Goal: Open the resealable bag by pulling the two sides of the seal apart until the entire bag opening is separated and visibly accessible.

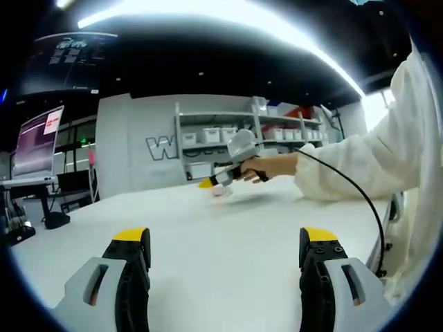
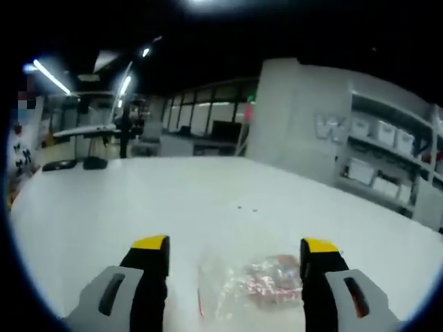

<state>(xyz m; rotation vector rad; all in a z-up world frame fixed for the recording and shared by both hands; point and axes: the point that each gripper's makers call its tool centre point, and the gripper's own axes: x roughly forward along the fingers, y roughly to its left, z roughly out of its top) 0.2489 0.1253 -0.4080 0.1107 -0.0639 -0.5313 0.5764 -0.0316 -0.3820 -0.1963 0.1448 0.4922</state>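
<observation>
Overhead, both hand-held grippers wide; right hand-held gripper (image 2: 235, 252) straddles resealable bag (image 2: 252, 287); label unreadable.

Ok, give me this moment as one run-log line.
left gripper: open, nothing held | right gripper: open, over resealable bag | bag: flat on white table, untouched | seal state: cannot tell

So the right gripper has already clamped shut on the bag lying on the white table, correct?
Not quite. In the right gripper view the right gripper is open, its jaws spread either side of the bag, not clamped on it. The bag does lie on the white table.
</observation>
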